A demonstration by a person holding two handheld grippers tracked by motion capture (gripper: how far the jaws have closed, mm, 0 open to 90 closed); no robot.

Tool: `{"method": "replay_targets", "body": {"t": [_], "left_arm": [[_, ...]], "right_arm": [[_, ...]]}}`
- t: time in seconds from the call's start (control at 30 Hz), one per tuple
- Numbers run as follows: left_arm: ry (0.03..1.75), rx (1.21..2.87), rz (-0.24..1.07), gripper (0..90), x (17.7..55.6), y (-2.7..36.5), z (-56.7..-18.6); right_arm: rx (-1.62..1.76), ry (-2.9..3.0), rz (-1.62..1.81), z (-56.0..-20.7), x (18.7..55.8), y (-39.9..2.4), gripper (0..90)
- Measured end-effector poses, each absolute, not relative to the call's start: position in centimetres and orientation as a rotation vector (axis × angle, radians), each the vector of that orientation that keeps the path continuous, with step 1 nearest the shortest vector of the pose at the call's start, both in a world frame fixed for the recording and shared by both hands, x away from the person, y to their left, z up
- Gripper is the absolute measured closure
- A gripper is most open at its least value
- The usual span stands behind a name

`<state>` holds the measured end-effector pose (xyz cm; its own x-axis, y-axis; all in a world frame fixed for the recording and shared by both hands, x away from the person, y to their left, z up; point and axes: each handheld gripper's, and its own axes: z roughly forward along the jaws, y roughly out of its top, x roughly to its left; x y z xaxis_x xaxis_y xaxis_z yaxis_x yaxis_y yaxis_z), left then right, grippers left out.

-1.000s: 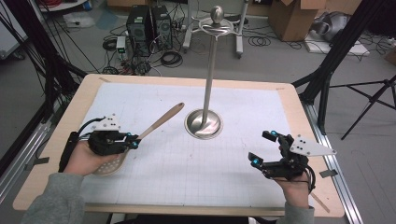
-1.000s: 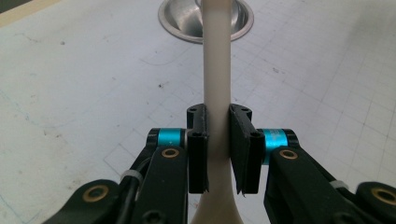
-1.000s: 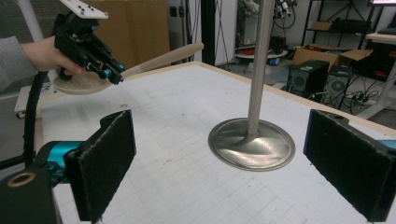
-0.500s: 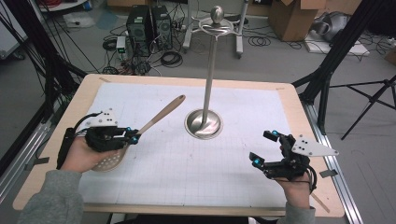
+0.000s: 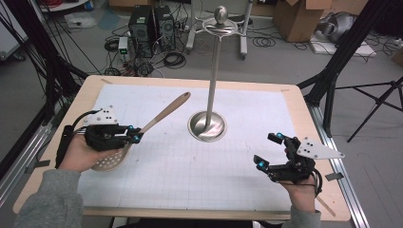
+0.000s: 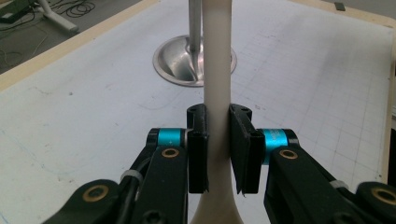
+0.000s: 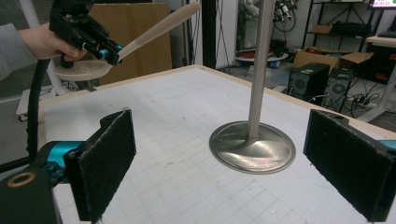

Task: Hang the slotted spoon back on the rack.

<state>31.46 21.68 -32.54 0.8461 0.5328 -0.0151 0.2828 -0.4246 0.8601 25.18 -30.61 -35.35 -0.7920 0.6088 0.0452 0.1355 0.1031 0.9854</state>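
With the metal stand [image 5: 209, 124] as the mark, the left gripper [image 5: 135, 135] is clamped on the neck of the slotted wooden spoon [image 5: 161, 116], lifted off the table to the stand's left (handle tip angled toward its pole), while the right gripper [image 5: 268, 151] hovers to its right, jaws wide apart around nothing.

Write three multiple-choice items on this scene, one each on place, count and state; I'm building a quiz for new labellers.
1. Where does the stand rest?
A. mid-table
B. the floor
C. a box

2. How many grippers hold something?
A. none
B. one
C. two

3. How is the spoon?
A. flat on the table
B. hung on the stand
C. lifted, handle tilted up

Answers: 1 A, its base sits on the table. 2 B, the left gripper clamps the spoon; the right gripper gapes. 3 C, its bowl is off the table.
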Motion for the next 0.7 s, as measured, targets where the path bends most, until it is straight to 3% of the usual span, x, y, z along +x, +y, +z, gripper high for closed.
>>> {"method": "replay_targets", "body": {"t": [0.7], "left_arm": [[0.604,2.007,0.345,77.7,32.0,21.8,-29.9]], "right_arm": [[0.730,2.005,1.748,-35.4,25.2,-30.9,8.2]]}}
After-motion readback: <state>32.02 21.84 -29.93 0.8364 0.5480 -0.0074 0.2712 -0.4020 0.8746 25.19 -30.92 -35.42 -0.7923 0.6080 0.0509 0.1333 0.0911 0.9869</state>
